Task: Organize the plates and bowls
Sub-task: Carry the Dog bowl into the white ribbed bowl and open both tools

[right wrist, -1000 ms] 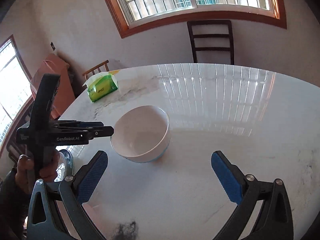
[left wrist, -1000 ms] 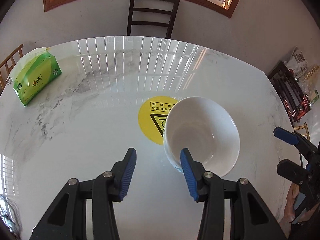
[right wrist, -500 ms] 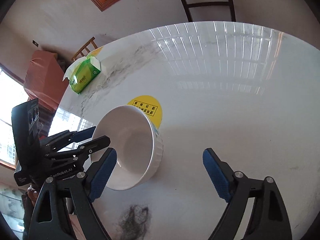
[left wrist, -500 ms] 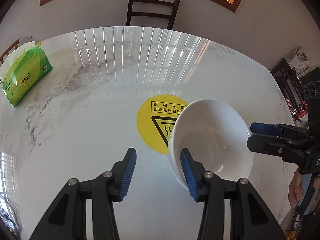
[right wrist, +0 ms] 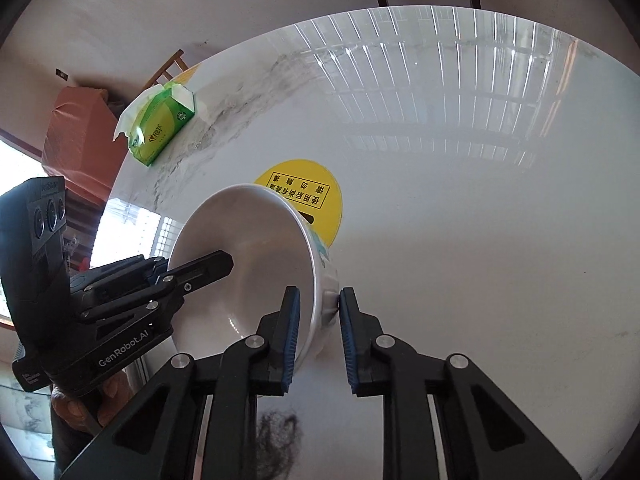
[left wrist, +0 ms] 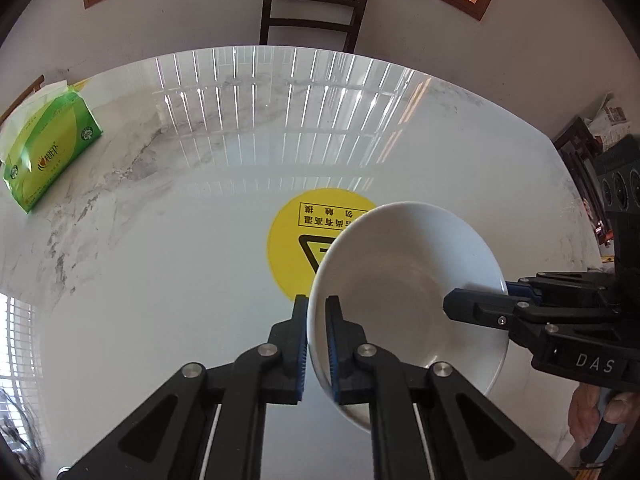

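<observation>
Gripping the white bowl (left wrist: pixel 408 292) at opposite rim walls, both tongs have just clamped in from open: the left tongs (left wrist: pixel 316 340) are pinched tight on its near wall, and the right tongs (right wrist: pixel 316 336) are closing on the other, one pad inside, one outside. The bowl sits tilted on the bench (left wrist: pixel 180 280), overlapping the yellow warning sticker (left wrist: pixel 296 240). A two-handed lift looks ready. The tissue pack (left wrist: pixel 48 156) lies well apart.

Round white marble-look table (left wrist: pixel 168 280) – glossy, grey-veined, mirror-like | white glazed ceramic bowl (left wrist: pixel 408 292) – smooth, shiny | green plastic-film tissue pack (left wrist: pixel 48 152) – glossy | black plastic left gripper (left wrist: pixel 316 340) – matt, ribbed blue pads | dark wooden chair (left wrist: pixel 316 4) – satin
</observation>
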The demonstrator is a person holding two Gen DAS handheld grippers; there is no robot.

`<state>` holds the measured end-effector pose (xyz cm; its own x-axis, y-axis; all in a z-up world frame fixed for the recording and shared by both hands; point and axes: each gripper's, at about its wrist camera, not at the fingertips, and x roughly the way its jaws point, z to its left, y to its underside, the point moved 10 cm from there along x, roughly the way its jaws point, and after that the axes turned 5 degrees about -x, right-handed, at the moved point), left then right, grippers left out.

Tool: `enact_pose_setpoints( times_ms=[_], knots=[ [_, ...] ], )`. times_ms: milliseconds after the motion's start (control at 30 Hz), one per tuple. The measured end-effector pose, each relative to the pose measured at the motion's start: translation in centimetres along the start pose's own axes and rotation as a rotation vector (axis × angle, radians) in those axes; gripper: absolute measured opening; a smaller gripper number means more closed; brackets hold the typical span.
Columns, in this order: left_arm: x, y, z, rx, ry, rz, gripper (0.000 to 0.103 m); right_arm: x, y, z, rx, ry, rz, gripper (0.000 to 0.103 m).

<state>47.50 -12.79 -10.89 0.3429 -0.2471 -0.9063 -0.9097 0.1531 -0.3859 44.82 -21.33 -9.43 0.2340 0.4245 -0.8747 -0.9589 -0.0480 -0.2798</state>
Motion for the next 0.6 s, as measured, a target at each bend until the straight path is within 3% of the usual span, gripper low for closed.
enact_pose_setpoints(
  times_ms=[200,600],
  knots=[
    [-2.2,0.4,-0.3,0.017,-0.003,-0.045,0.006,-0.7,0.4,0.0,0.037,-0.026,-0.013,0.012],
    [-9.8,3.7,-0.9,-0.033,0.02,-0.084,0.006,-6.7,3.5,4.7,0.022,-0.107,-0.059,0.015]
  ],
)
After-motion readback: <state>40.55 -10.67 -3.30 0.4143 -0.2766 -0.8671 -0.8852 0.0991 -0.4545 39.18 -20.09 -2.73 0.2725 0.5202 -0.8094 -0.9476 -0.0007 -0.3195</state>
